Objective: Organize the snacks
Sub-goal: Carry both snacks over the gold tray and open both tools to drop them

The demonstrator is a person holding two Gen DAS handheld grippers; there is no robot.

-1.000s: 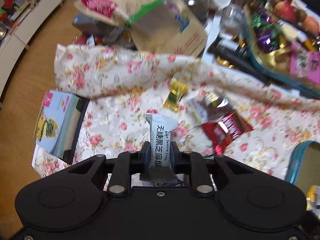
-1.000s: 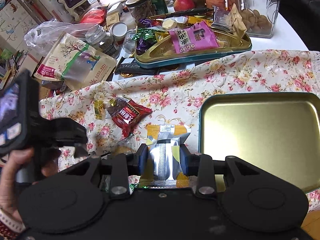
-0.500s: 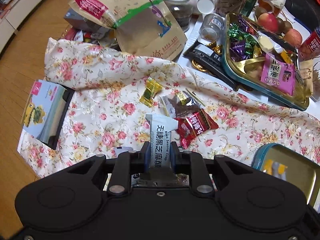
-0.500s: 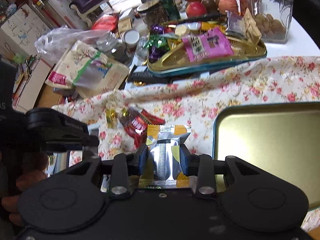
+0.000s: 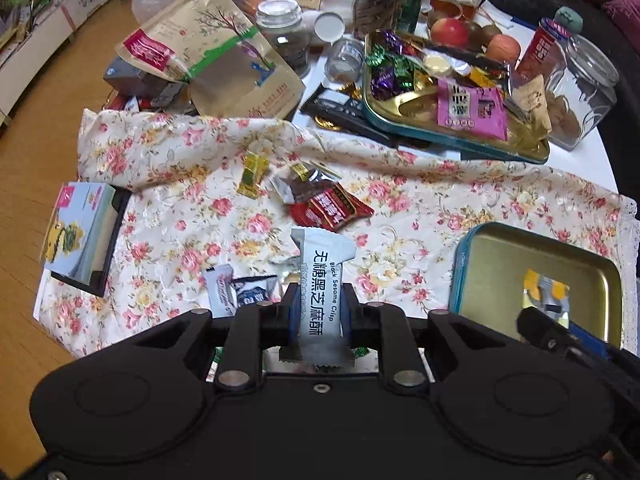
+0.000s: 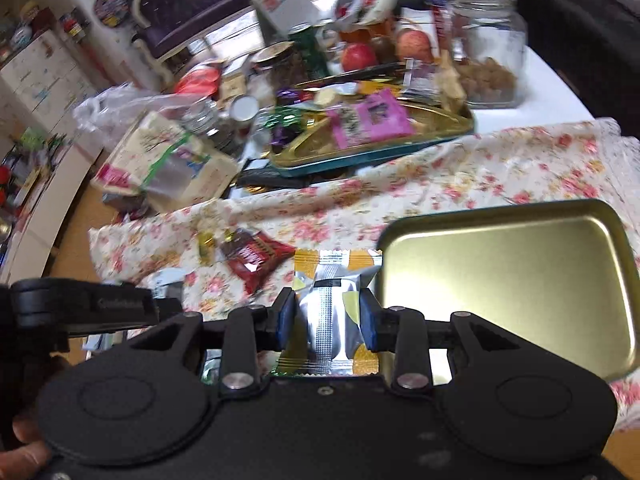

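Observation:
My left gripper is shut on a grey-white black sesame crisp packet, held above the floral cloth. My right gripper is shut on a silver and orange snack packet, held at the left edge of the empty gold tin tray. That tray shows at the right in the left wrist view, with the right gripper's packet reflected in it. A red packet, a brown packet, a yellow candy and a grey-white packet lie on the cloth.
A second gold tray holding sweets and a pink packet stands at the back. Jars, apples, a kraft paper bag and a can crowd the far table. A boxed item lies at the cloth's left edge.
Both grippers have lifted and pulled back with their packets. The right gripper has shifted right towards the empty tray; the left view now takes in the whole table.

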